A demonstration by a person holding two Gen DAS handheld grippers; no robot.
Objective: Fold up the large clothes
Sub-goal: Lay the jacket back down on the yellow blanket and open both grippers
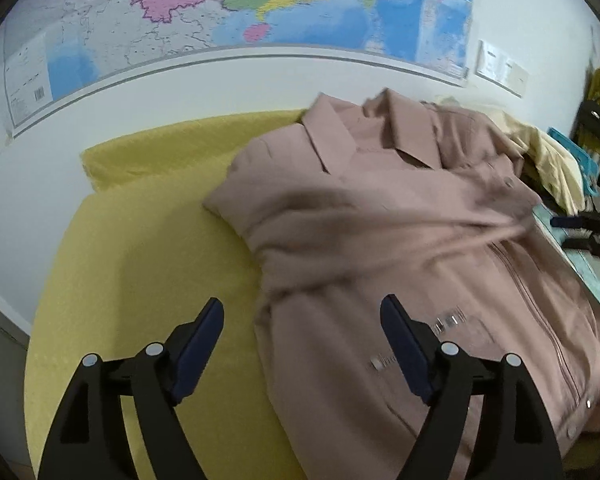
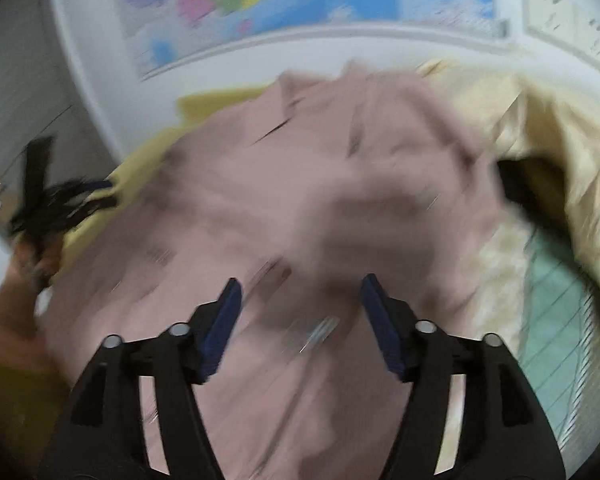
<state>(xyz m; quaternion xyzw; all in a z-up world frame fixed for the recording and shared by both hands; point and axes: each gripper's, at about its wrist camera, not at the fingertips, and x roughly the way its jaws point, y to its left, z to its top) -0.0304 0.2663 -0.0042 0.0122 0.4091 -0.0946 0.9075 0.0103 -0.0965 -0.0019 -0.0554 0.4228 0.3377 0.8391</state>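
A dusty-pink collared jacket [image 1: 400, 248] lies on a yellow cloth-covered surface [image 1: 140, 248], collar toward the wall, with a sleeve folded across its front. My left gripper [image 1: 302, 312] hangs open above the jacket's left edge, one finger over the yellow cloth, nothing between its pads. In the right wrist view the same jacket [image 2: 320, 200] fills the blurred middle. My right gripper [image 2: 300, 292] is open over it with no fabric pinched. The other gripper [image 2: 56, 200] and a hand show at the left edge there; the right gripper's tips [image 1: 580, 228] show at the right edge of the left wrist view.
A coloured map [image 1: 236, 12] hangs on the white wall behind. A cream garment [image 2: 548, 152] is heaped at the right, beside a pale green sheet [image 2: 556, 320]. A teal hanger [image 1: 576, 156] and dark clutter sit at the far right. Wall sockets [image 2: 560, 20] are up right.
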